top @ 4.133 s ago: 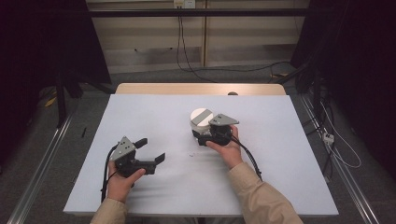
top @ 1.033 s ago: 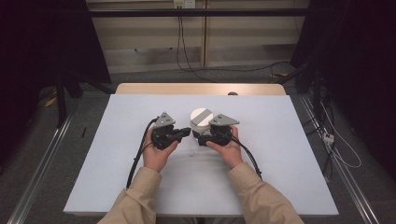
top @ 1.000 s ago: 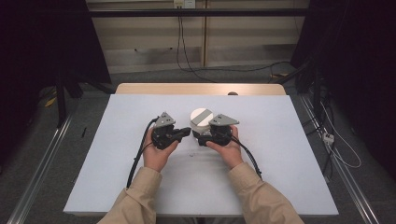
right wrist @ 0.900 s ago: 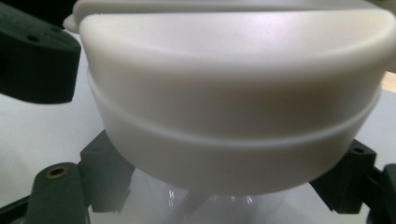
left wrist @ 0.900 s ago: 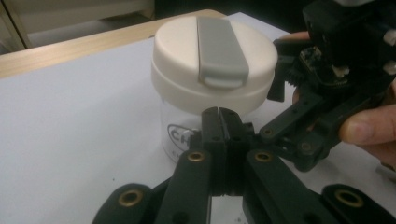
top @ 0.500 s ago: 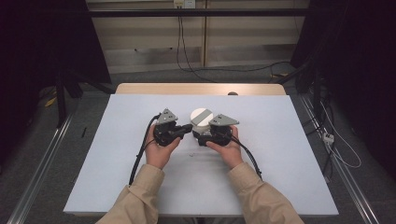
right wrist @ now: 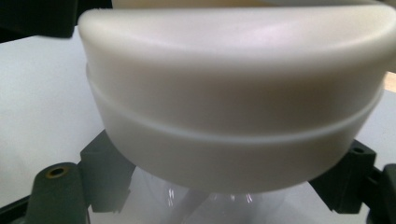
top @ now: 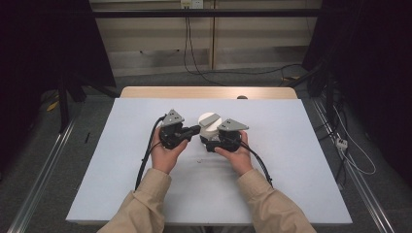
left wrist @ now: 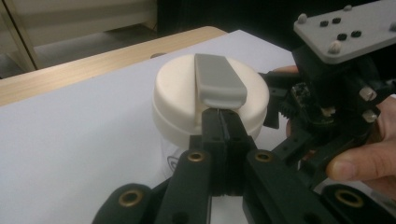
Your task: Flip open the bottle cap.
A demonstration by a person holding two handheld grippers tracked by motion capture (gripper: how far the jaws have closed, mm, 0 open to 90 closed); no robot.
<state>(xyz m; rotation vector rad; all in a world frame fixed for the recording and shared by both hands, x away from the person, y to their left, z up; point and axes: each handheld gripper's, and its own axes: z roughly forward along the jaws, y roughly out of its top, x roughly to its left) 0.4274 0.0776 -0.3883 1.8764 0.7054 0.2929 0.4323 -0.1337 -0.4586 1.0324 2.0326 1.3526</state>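
Cream lid (left wrist: 210,100) tops a clear jar (right wrist: 219,203) mid-tabletop (top: 301,160). The right claw (top: 210,144) clamps the jar below the lid; the left claw (left wrist: 223,125), pinched together, touches the grey tab (left wrist: 218,80). Next, I judge, that tab needs lifting while the jar stays braced.

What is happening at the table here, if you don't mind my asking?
A person is working on a jar with a gripper in each hand. The right gripper holds the clear body below the cream lid, one jaw on each side. The left gripper, jaws shut, sits at the near end of the grey handle on the lid. The lid is on.
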